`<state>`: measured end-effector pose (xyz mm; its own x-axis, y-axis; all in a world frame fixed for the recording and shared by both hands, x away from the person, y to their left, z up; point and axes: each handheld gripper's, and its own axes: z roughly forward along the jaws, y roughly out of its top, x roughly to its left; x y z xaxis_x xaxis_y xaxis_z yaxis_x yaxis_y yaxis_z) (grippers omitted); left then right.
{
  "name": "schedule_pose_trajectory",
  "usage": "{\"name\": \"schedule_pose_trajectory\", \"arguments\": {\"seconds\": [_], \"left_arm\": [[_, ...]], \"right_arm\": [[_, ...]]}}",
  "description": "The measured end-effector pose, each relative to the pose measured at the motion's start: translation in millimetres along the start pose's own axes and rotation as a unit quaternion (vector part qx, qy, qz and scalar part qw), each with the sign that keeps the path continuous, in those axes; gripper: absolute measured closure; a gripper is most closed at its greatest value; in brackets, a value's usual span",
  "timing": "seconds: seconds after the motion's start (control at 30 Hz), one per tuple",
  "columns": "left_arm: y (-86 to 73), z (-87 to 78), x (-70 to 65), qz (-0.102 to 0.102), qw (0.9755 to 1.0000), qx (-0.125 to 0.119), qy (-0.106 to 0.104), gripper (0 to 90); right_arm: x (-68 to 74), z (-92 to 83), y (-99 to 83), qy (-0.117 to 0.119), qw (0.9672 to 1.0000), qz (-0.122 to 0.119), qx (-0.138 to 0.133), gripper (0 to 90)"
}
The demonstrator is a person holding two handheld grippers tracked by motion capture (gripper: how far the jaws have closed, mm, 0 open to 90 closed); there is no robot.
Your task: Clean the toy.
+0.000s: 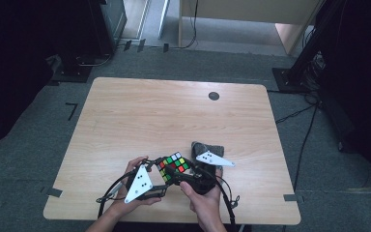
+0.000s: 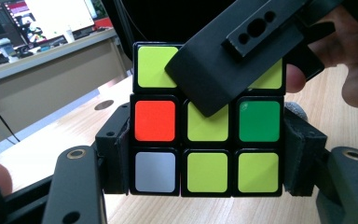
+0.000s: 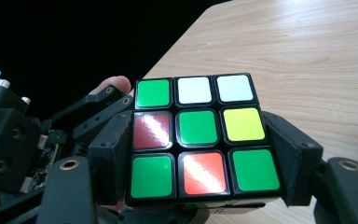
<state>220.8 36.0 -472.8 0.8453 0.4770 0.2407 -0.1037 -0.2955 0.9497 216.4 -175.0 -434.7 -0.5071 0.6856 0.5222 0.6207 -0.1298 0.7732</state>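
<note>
A colour cube (image 1: 174,166) is held above the near part of the wooden table (image 1: 174,116), between both grippers. My left gripper (image 2: 207,158) is shut on it, its pads pressing the lower two rows of the mostly yellow face (image 2: 207,128). My right gripper (image 3: 200,158) is shut on the same cube (image 3: 200,135), its pads against the sides of the mostly green face. In the high view the left gripper (image 1: 164,180) comes at the cube from the left and the right gripper (image 1: 186,173) from the right. One black right fingertip (image 2: 233,60) crosses the cube's top row.
A grey cloth-like thing (image 1: 205,146) lies on the table just behind the right gripper. A dark round hole (image 1: 214,95) sits near the far edge. Black stands (image 1: 294,72) and cables ring the table on the carpet.
</note>
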Motion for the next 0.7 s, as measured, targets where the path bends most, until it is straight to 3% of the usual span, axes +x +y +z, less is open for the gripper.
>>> {"name": "schedule_pose_trajectory", "arguments": {"seconds": [0.13,0.2,0.3,0.4,0.47,0.57,0.63,0.7], "left_arm": [[1.3,4.2,-4.8,0.012,0.9997,0.015,0.013,33.0],[3.5,5.6,-8.1,0.027,0.9992,0.022,0.020,31.1],[5.3,6.5,-9.8,0.031,0.9988,0.029,0.022,30.7],[4.8,3.3,-2.4,0.003,0.9997,0.022,0.002,33.9],[3.7,2.0,1.6,-0.005,0.9997,0.026,0.002,34.1],[1.3,-1.5,12.3,-0.039,0.9990,0.022,0.001,34.2],[0.8,-4.9,21.4,-0.071,0.9973,0.015,0.004,34.2],[0.1,-8.7,32.7,-0.120,0.9928,0.006,0.008,34.2]], "right_arm": [[7.4,0.1,-2.2,-0.041,0.9988,-0.025,0.000,34.1],[11.8,1.5,-3.7,-0.063,0.9972,-0.041,0.005,34.1],[18.1,5.0,-7.5,-0.090,0.9937,-0.065,0.014,34.1],[18.7,4.2,-6.0,-0.090,0.9931,-0.074,0.014,33.6],[17.4,1.6,-4.0,-0.073,0.9949,-0.070,0.003,31.2],[16.8,-7.6,3.2,-0.039,0.9965,-0.071,-0.021,28.9],[16.2,-16.4,8.4,-0.025,0.9953,-0.082,-0.047,28.6],[13.8,-22.4,10.1,-0.019,0.9933,-0.089,-0.072,28.8]]}}
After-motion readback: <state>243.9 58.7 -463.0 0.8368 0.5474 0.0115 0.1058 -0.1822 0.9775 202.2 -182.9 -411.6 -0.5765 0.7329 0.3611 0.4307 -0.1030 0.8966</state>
